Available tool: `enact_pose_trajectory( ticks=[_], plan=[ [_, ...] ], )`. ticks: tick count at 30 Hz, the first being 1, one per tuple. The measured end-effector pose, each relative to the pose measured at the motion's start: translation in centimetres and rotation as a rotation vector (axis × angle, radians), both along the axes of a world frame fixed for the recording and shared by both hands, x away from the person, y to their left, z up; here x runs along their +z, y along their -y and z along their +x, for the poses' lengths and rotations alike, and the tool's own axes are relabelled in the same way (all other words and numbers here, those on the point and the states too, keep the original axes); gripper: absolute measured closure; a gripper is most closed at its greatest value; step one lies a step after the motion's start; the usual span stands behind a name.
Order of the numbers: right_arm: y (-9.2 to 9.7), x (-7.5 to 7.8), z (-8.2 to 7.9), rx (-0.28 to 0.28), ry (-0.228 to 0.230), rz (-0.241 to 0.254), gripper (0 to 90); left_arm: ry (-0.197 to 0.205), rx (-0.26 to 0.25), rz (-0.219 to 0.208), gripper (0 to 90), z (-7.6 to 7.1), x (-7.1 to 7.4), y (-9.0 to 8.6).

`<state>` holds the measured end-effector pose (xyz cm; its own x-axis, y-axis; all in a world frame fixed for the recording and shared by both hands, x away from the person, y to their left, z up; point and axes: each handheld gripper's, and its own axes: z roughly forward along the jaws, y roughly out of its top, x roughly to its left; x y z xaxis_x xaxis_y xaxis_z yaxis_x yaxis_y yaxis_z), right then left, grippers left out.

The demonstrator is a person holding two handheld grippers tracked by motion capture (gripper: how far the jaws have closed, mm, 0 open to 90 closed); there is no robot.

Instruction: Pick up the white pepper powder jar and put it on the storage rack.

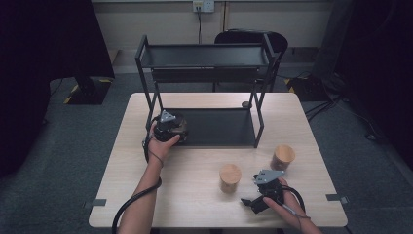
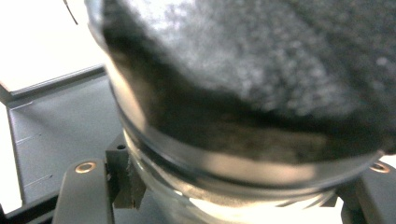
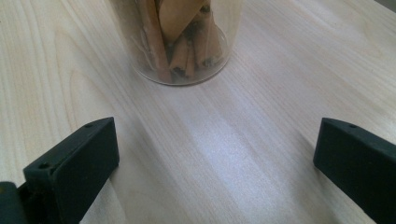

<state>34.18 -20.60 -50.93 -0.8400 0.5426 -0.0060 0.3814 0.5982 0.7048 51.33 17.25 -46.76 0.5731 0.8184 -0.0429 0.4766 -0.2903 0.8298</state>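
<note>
Glass jar [image 2: 243,93] with dark, grainy contents sits pinched between the jaws of the left gripper [image 1: 171,127], which a hand holds at the near left corner of the black rack's [image 1: 207,56] lower shelf [image 1: 219,126]. In the left gripper view the jar is tilted and very close, its clear wall pressed on both sides by the black pads, with the grey shelf floor behind it on the left. From the high view the jar is mostly hidden under the gripper and its grey three-cornered plate, so whether its base rests on the shelf cannot be told.

On the near right of the light wooden table [image 1: 126,195], the right gripper [image 1: 251,201] lies low in the person's other hand, its jaws spread wide with bare tabletop between them. Just beyond those jaws, in the right gripper view, stands a clear jar of brown sticks [image 3: 180,39], apart from both pads. The high view shows two jars with round wooden lids on the table: one near the middle [image 1: 230,176] and one farther right [image 1: 283,156], well apart from the rack. A black cable trails from each gripper toward the near edge.
</note>
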Motion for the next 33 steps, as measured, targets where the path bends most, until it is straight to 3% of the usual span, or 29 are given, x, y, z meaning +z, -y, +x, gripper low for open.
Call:
enact_pose_trajectory(
  ticks=[33],
  plan=[
    [0.0,0.0,-0.1,-0.005,0.000,0.000,0.0,-0.015,0.066,-0.003,31.1,1.6,-0.6,0.7]
  ],
)
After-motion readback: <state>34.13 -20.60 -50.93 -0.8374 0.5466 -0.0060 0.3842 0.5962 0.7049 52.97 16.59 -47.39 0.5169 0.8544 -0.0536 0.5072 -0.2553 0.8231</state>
